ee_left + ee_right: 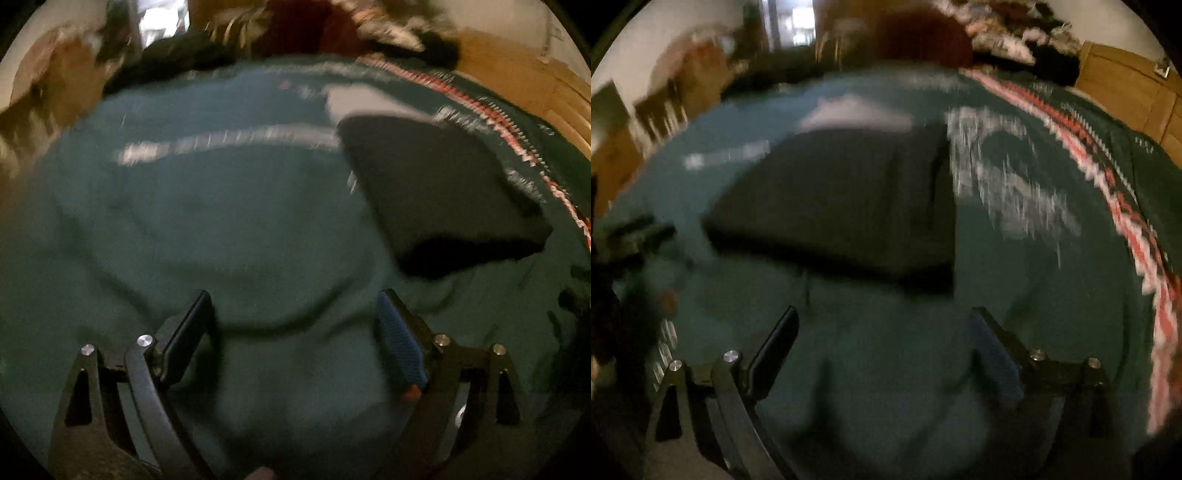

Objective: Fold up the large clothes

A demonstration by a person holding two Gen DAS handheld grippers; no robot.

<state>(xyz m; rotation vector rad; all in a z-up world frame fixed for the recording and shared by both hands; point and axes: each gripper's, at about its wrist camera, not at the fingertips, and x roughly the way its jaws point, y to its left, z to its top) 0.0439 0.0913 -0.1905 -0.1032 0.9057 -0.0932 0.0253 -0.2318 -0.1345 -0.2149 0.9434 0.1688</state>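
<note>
Both sets of fingers stand spread wide with nothing between them, only teal cloth below. From the left gripper (295,321) the folded dark garment (443,195) lies ahead and off to the right, well apart; from the right gripper (886,339) the dark garment (834,203) lies straight ahead and slightly left, near, its long side running across the view. It rests on the teal blanket (905,387) with the red-and-white patterned band (1126,221). The right hand looks the nearer for the next grasp
</note>
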